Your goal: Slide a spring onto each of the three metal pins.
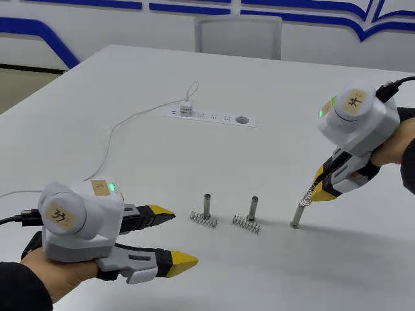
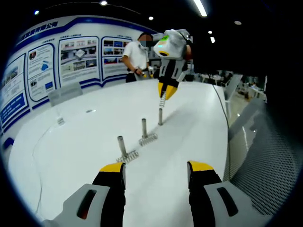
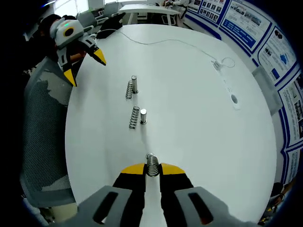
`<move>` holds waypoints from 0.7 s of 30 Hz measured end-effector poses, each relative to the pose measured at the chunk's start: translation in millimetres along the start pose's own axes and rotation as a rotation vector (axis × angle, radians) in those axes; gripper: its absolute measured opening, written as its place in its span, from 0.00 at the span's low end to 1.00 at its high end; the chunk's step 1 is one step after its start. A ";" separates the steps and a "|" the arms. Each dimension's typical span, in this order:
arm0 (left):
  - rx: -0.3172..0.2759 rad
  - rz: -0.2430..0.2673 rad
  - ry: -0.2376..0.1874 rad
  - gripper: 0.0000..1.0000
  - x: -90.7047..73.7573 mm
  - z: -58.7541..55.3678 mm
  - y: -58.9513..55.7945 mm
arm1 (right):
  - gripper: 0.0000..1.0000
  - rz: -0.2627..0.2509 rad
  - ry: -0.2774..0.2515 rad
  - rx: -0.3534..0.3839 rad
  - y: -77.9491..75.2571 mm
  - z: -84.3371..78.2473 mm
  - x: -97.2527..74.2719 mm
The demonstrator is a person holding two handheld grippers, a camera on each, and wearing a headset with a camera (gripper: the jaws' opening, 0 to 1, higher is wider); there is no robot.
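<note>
Right tool point(image 3: 152, 172) snug around spring point(image 3: 152, 163)

The right gripper point(image 3: 152, 170) rises from the bottom edge. Its yellow-tipped fingers point(image 3: 134, 169) are pinched together on a spring point(image 3: 152, 165), whose far end meets the top of the nearest pin point(image 3: 149, 156). Farther along the white desk point(image 3: 199, 137) the middle pin point(image 3: 143, 115) and the far pin point(image 3: 134, 83) stand upright. A second spring point(image 3: 134, 117) lies just left of the middle pin and a third spring point(image 3: 129, 90) just left of the far one. At upper left the left gripper point(image 3: 86, 70) hovers with its fingers spread. A power strip point(image 3: 230, 91) lies to the right.
</note>
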State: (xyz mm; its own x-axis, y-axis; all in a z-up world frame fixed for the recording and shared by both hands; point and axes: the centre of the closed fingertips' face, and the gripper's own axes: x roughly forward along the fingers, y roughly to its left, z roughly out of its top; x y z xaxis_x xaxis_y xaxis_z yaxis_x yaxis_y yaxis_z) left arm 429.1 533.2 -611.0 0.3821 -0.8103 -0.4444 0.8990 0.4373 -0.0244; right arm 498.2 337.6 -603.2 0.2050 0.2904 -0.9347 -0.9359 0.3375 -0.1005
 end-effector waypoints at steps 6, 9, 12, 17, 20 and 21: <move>0.001 -0.005 0.004 0.53 1.4 -1.2 -1.4 | 0.12 0.019 0.017 -0.006 2.1 1.0 6.3; 0.001 -0.008 0.006 0.53 2.0 -1.9 -2.3 | 0.12 0.029 0.031 -0.008 3.2 1.9 11.3; 0.002 -0.009 0.008 0.53 2.2 -2.8 -2.5 | 0.12 0.033 0.055 -0.016 4.0 0.5 17.3; 0.002 -0.008 0.006 0.53 2.3 -2.6 -2.5 | 0.12 0.040 0.085 -0.016 4.1 -3.9 26.5; 0.002 -0.008 0.006 0.53 2.7 -2.6 -2.6 | 0.12 0.046 0.096 -0.008 4.8 -5.9 31.4; 0.002 -0.009 0.007 0.53 3.0 -2.8 -2.8 | 0.12 0.047 0.100 -0.006 4.5 -6.6 32.9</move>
State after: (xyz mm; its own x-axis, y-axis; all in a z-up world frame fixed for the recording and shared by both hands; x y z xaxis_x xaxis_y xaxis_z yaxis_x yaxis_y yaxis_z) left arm 427.1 530.6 -614.8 0.3727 -0.8114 -0.4502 0.9028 0.4293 -0.0264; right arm 498.8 342.8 -636.6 0.1317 0.2144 -0.9678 -0.9455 0.3204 -0.0577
